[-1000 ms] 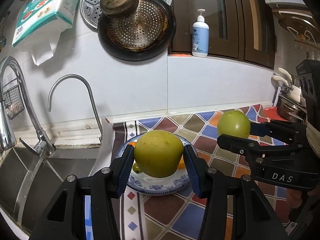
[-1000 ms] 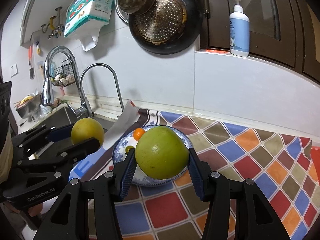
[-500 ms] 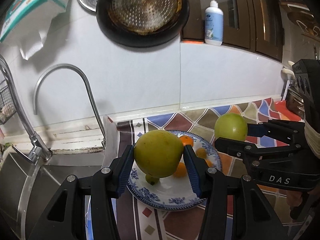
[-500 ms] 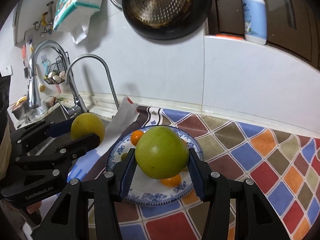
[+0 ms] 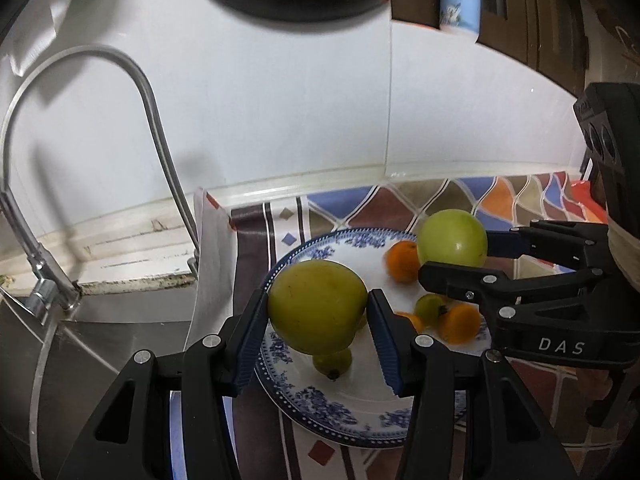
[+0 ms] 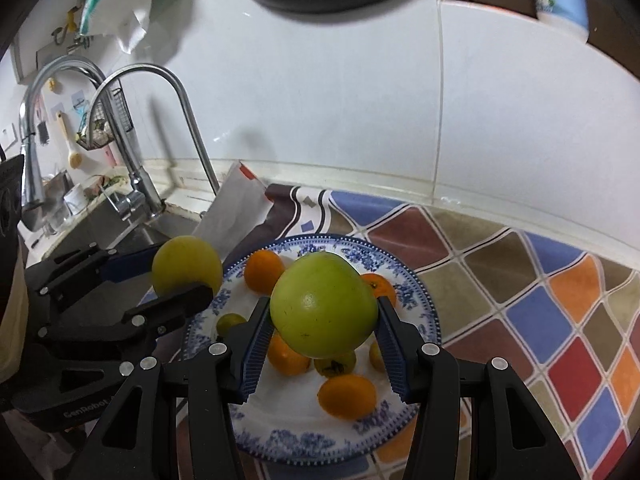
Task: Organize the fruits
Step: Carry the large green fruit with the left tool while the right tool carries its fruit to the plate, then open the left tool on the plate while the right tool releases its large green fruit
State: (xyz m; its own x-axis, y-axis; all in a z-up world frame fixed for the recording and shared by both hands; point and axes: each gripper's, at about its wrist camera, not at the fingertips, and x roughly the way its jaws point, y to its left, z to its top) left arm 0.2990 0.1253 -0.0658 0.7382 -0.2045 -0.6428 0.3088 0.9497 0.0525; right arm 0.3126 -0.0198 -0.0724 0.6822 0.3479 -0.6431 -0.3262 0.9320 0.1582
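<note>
Two hand-held grippers hover over a blue-patterned plate (image 6: 416, 280) on the desk: the left hand-held gripper (image 5: 318, 312) clamps a yellow-green fruit (image 5: 316, 306), the right hand-held gripper (image 6: 322, 320) a greener one (image 6: 324, 304). Small oranges (image 6: 347, 396) crowd the plate; a fruit set on them could roll off toward the sink (image 5: 100, 344), or the grippers could collide.

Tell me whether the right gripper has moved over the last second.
Yes. The right gripper, shut on its green fruit, has come forward and down over the plate, which looms larger; the hanging pan has slid upward.
</note>
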